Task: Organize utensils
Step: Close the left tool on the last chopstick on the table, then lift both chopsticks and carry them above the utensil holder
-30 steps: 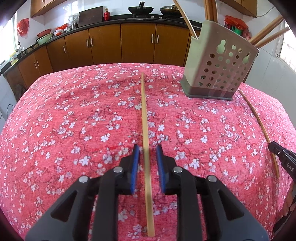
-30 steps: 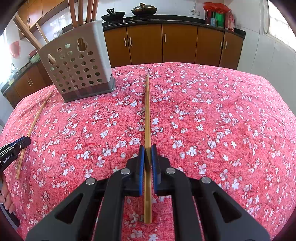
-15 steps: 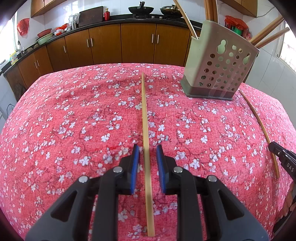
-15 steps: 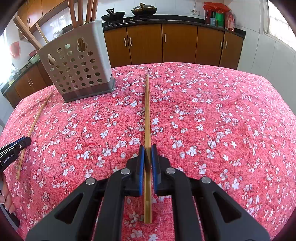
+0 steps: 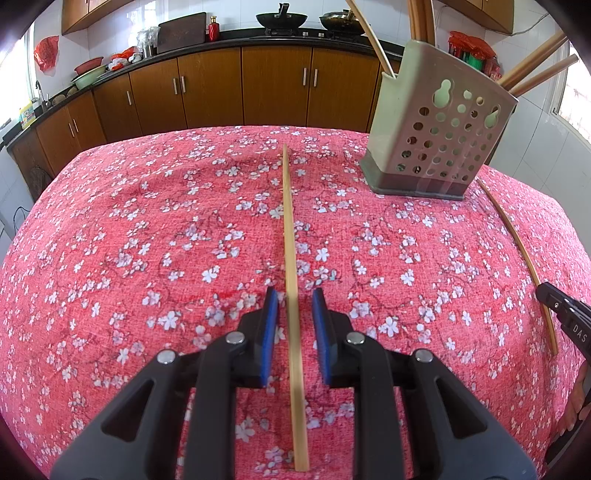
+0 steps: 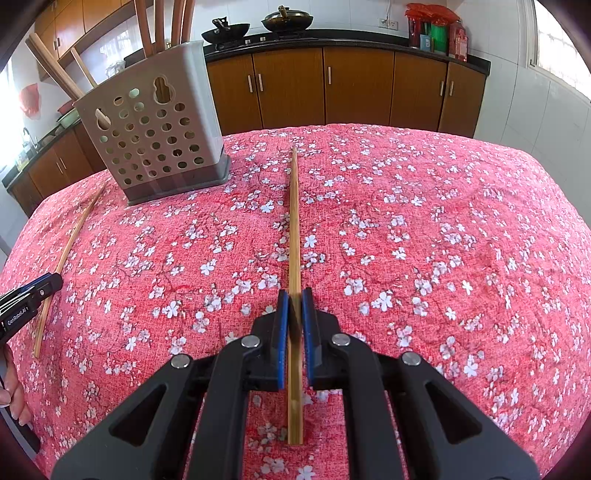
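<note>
Two bamboo chopsticks lie on the red floral tablecloth (image 5: 147, 258). My left gripper (image 5: 294, 295) stands open astride the left chopstick (image 5: 289, 221), with a gap between the stick and each blue pad. My right gripper (image 6: 294, 295) is shut on the right chopstick (image 6: 294, 221), both pads pressing its sides. A perforated grey utensil holder (image 5: 439, 133) with several wooden sticks in it stands at the back between the two chopsticks, and the right wrist view has the holder (image 6: 155, 133) at upper left. Each view catches the other gripper's tip at its edge, beside the other chopstick (image 5: 517, 251) (image 6: 70, 243).
Brown kitchen cabinets (image 5: 273, 85) and a dark counter with woks (image 5: 282, 18) run behind the table. The cloth drops away at the table's far and side edges. A person's fingers (image 6: 11, 387) show at the frame edge.
</note>
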Available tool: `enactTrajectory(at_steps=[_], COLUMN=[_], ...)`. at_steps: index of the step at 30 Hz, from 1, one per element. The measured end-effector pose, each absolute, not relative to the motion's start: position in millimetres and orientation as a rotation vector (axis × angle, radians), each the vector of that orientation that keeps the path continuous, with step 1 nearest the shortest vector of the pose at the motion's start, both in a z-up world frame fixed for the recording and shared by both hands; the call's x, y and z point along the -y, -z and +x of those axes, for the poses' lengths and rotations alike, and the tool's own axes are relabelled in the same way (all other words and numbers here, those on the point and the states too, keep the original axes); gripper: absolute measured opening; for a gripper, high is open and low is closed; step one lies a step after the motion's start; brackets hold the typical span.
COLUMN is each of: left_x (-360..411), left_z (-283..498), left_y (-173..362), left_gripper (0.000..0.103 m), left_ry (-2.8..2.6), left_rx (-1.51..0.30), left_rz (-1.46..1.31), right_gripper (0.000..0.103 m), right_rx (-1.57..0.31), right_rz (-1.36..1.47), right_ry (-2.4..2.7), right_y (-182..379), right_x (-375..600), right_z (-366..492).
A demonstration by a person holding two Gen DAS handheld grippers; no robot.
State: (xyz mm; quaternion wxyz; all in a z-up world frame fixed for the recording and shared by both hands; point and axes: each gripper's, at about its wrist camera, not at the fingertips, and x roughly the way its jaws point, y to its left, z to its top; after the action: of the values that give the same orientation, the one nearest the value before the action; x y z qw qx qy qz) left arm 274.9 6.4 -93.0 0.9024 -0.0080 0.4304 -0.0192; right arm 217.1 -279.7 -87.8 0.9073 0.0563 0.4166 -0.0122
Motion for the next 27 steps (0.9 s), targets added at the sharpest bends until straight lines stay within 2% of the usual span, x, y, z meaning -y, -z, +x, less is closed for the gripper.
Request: enactTrajectory(at_steps=[27], left_x=[-4], left_z=[256], left_y=[93], left_gripper=[0.02], left_ry=[0.05], left_rx=[-0.893], left_rz=[0.012], right_gripper=[0.009], right_rx=[-0.857], right_rz=[0.159], right_ry=[0.007], right_y=[88], right_x=[282], right_z=[206])
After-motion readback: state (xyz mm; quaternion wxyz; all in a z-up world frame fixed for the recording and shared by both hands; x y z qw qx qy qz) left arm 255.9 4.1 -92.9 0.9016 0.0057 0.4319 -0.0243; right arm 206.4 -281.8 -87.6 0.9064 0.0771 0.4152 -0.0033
